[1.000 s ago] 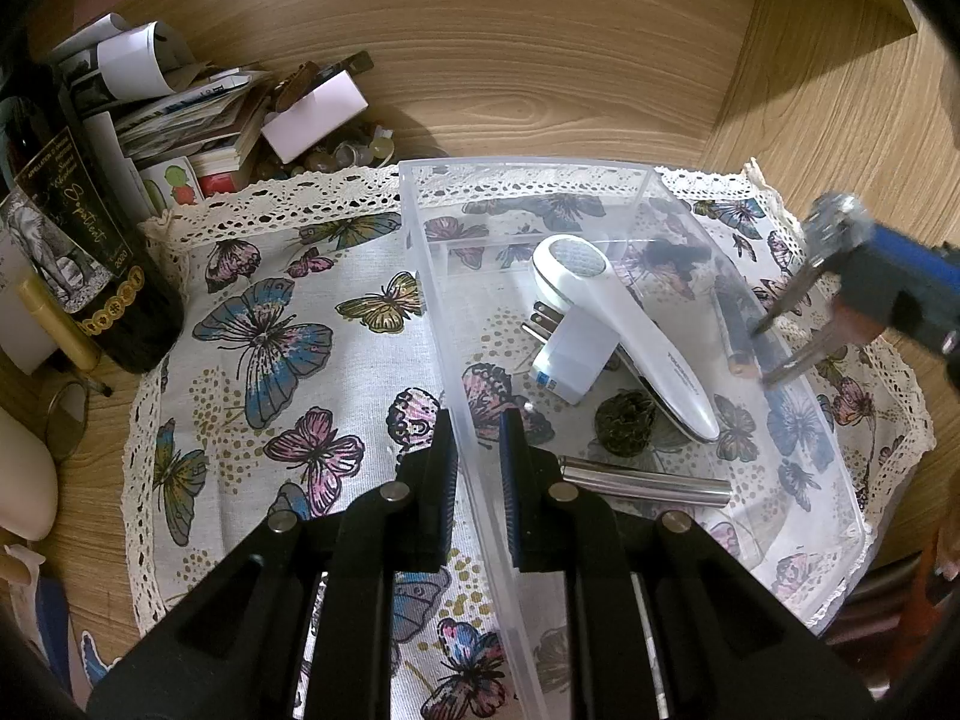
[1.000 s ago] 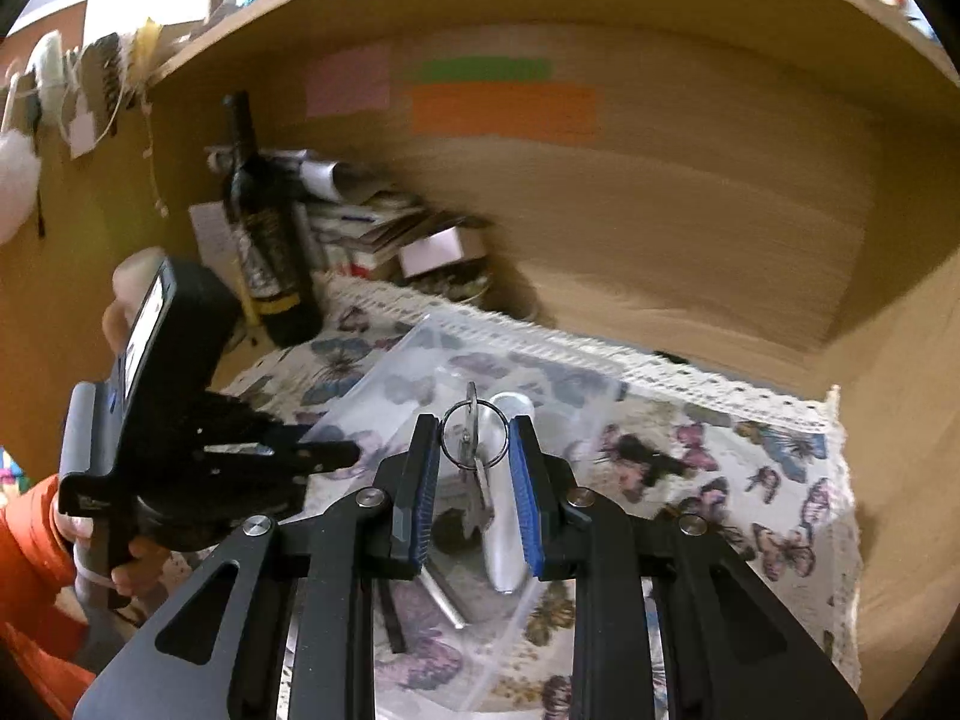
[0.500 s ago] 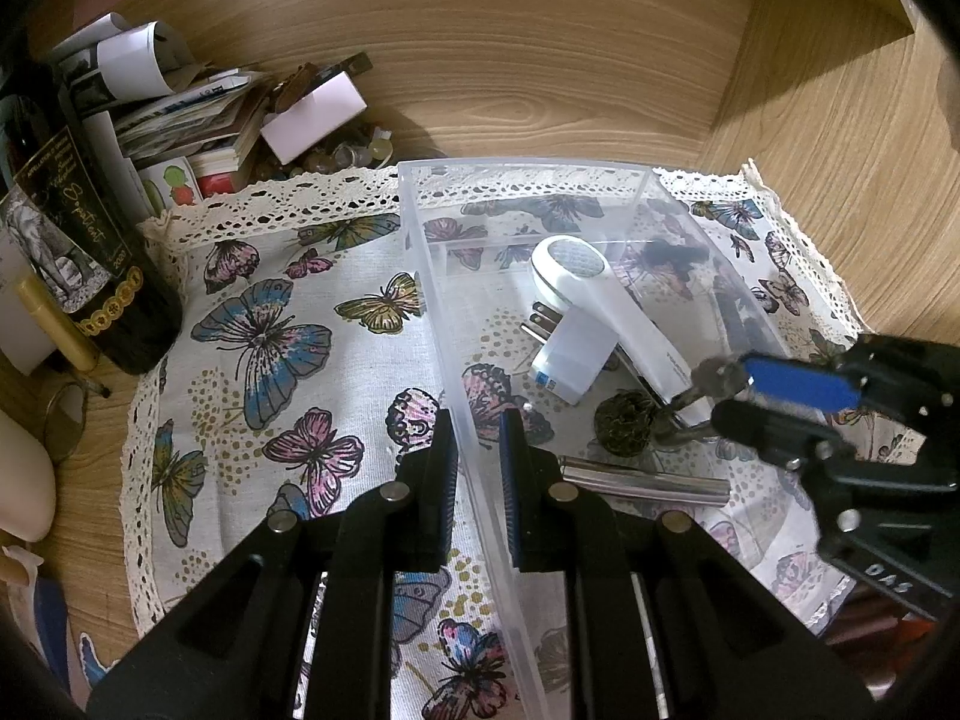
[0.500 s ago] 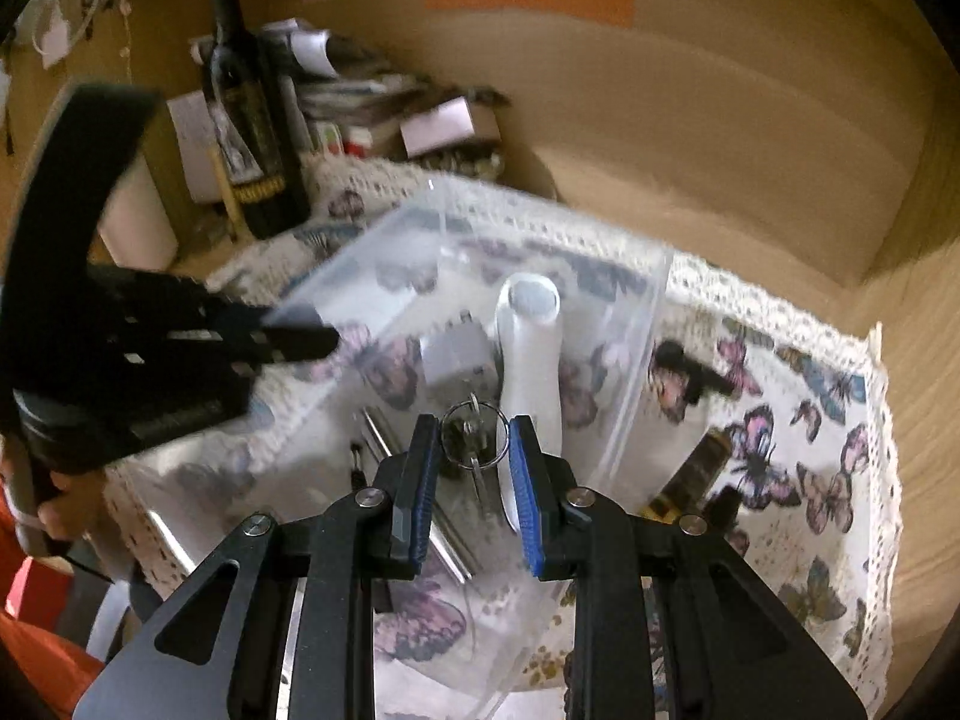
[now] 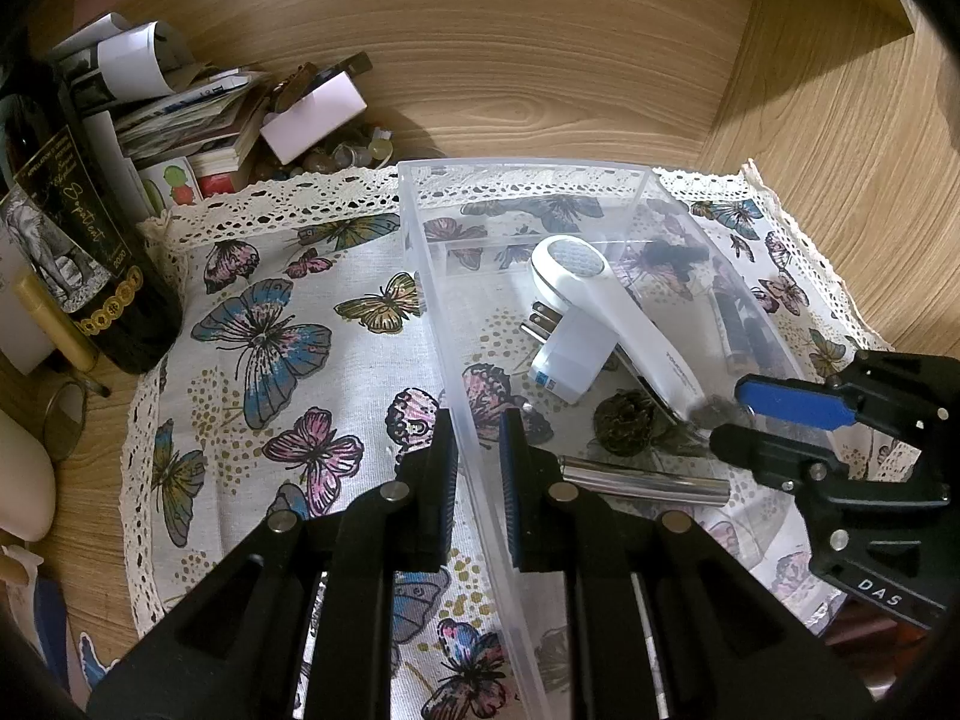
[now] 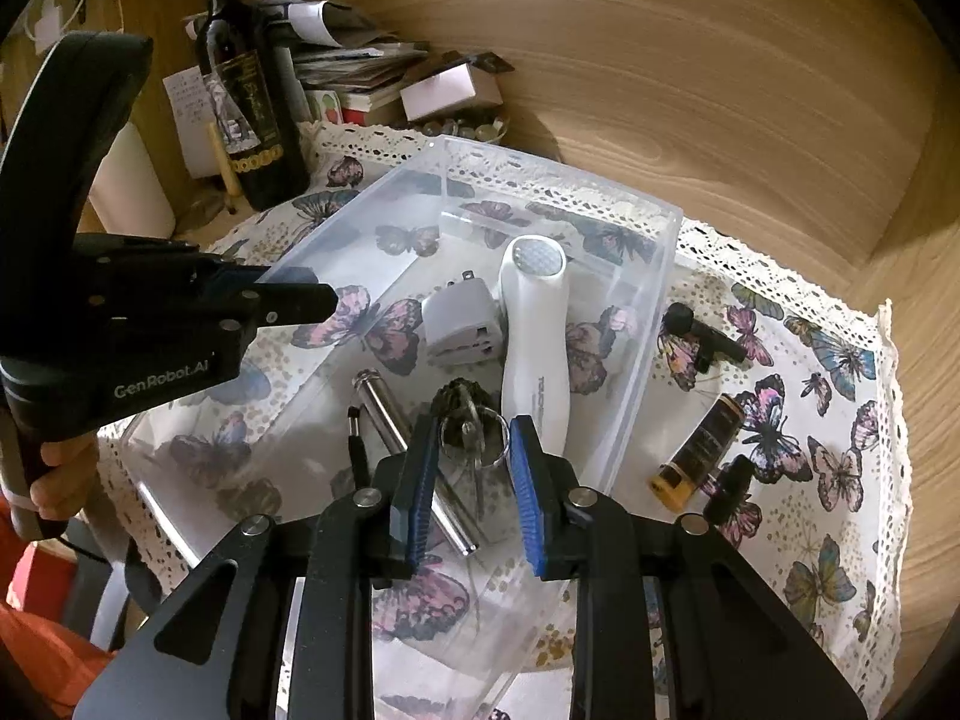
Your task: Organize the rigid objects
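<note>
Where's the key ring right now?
In the right wrist view the key ring is clamped in the right hand-held gripper, low inside the clear bin, just left of the white handheld device and above the dark pinecone-like ball.

Clear bin (image 5: 474, 324); white handheld device (image 5: 606, 306); cream butterfly-print cloth (image 5: 270, 348); blue-padded hand-held gripper (image 6: 471, 468).

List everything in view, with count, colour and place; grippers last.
Clear bin: one, transparent, on cloth.
Handheld device: one, white, in bin.
Plug adapter: one, white, in bin.
Metal tube: one, silver, in bin.
Pine cone: one, dark, in bin.
Key ring: one, metal, between right pads.
Wine bottle: one, dark, beside cloth.
Butterfly cloth: one, white.
Left gripper: shut on bin wall.
Right gripper: shut on key ring.
</note>
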Demonstrator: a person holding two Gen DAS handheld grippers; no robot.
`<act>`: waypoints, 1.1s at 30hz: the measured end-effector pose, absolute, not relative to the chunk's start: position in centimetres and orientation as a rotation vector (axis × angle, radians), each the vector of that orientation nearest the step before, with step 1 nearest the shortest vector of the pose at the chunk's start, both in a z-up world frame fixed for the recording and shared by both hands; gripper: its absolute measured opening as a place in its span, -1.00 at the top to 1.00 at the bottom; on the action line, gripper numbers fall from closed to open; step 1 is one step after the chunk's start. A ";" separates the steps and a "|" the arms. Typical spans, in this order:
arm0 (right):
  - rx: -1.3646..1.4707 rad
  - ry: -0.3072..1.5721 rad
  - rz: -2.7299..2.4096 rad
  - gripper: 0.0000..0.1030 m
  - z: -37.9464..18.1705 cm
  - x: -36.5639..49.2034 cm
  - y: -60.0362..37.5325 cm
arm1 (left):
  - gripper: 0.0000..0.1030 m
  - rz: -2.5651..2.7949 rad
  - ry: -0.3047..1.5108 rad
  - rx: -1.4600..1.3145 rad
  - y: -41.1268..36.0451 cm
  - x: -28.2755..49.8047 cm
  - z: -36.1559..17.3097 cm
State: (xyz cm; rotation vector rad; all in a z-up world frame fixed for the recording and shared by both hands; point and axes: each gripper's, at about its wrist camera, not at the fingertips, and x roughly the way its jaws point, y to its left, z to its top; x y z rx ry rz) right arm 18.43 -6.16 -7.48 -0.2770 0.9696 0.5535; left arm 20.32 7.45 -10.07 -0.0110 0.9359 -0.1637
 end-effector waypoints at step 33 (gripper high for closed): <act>-0.106 0.885 0.234 -0.12 -5.8 24.0 -15.5 | 0.74 -0.165 0.935 -0.014 7.5 20.3 -10.1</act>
